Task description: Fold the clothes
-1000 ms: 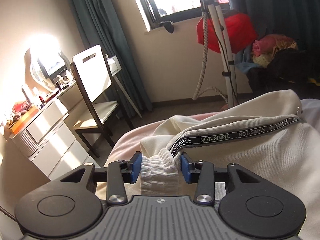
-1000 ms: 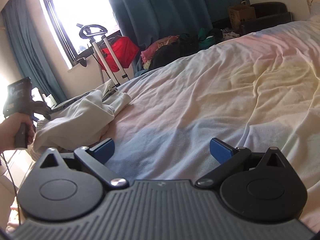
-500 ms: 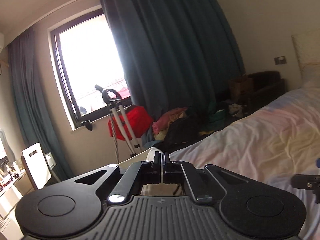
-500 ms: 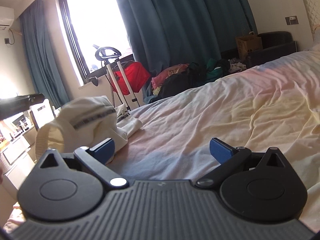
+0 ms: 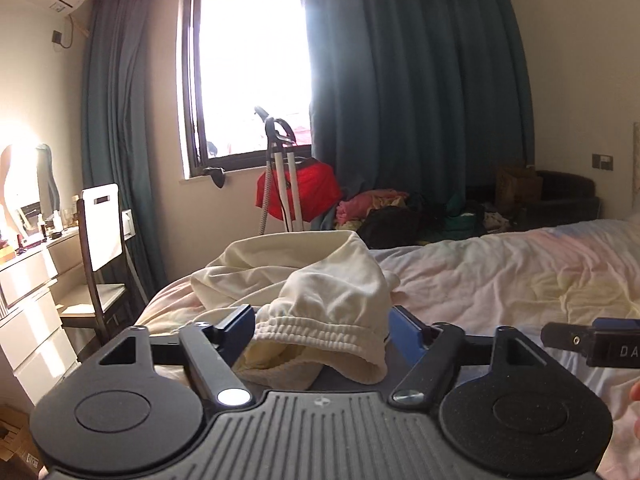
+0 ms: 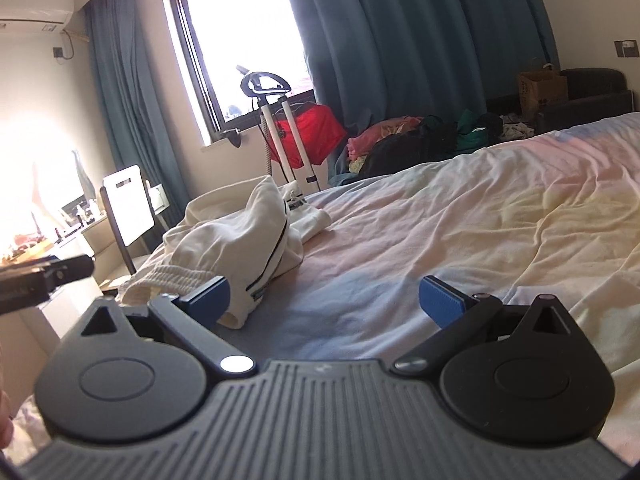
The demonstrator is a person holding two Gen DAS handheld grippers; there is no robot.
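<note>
There, cream garment [image 5: 320,300] between open left tool [image 5: 322,330].

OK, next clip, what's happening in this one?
A person with a gripper in each hand is folding clothes on a bed. The left gripper has just opened its jaws, with the elastic waistband of the cream trousers lying loose between them, unpinched. The right gripper hangs open over the bedsheet beside the crumpled heap, holding nothing.
</note>
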